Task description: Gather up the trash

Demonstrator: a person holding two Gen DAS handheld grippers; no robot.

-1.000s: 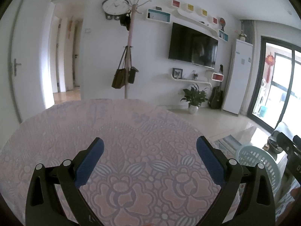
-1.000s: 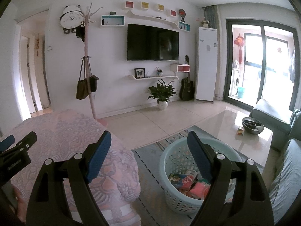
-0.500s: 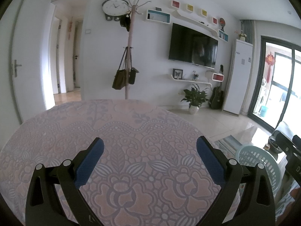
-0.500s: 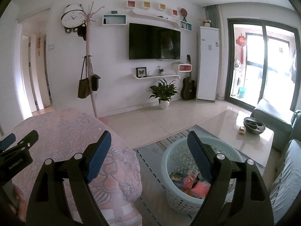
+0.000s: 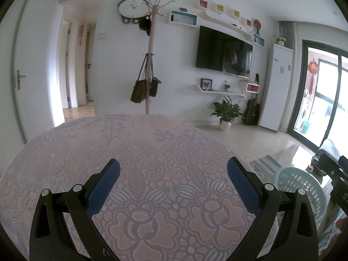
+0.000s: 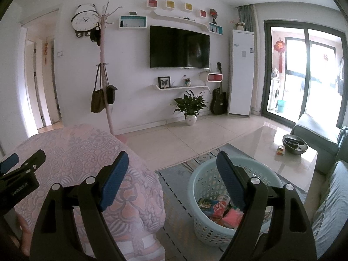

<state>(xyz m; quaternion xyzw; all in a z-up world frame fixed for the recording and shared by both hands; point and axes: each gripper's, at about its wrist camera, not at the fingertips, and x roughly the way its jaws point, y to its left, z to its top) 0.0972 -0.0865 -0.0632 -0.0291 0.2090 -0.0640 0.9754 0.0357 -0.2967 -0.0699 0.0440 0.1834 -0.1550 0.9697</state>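
A light blue plastic basket (image 6: pixel 203 181) stands on the rug to the right of the table; it holds colourful wrappers and packets (image 6: pixel 214 207). Its rim also shows in the left wrist view (image 5: pixel 295 180). My right gripper (image 6: pixel 171 174) is open and empty, held above the gap between table and basket. My left gripper (image 5: pixel 174 174) is open and empty above the pink patterned tablecloth (image 5: pixel 139 152), with no trash in sight on the cloth. The left gripper's tip (image 6: pixel 24 165) shows at the left edge of the right wrist view.
A glass coffee table (image 6: pixel 269 150) with a dark bowl (image 6: pixel 294 144) stands beyond the basket. A grey sofa (image 6: pixel 332 195) is at right. A coat stand with bags (image 6: pixel 104 80), a potted plant (image 6: pixel 190 108) and a guitar (image 6: pixel 218 102) line the far wall.
Both views have drifted slightly; the right view shifted a little to the left and the basket sits slightly more to the right. Both grippers stay open and empty.
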